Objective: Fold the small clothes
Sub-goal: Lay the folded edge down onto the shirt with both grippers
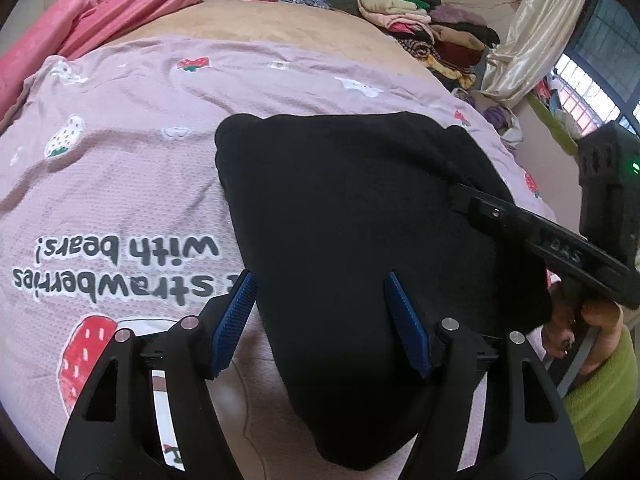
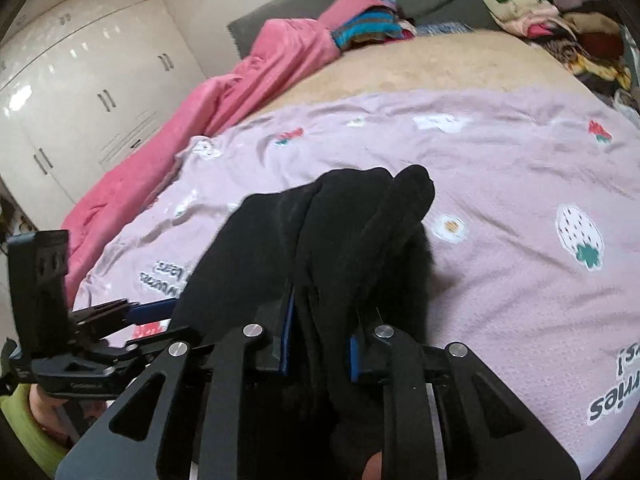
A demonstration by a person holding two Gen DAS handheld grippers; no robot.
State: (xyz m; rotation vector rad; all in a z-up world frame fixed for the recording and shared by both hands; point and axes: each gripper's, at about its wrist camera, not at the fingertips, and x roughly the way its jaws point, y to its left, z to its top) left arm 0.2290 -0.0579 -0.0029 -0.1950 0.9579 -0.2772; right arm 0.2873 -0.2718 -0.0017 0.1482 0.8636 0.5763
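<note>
Right gripper nearest lens: jaws pinching bunched black garment, pads mostly buried in cloth. Left gripper: jaws spread, blue pads straddling garment's near edge without pressing it. Garment lies on pink strawberry blanket; its lower end cut off at 6 o'clock. Folded clothes pile at 1 o'clock, blurred.
</note>
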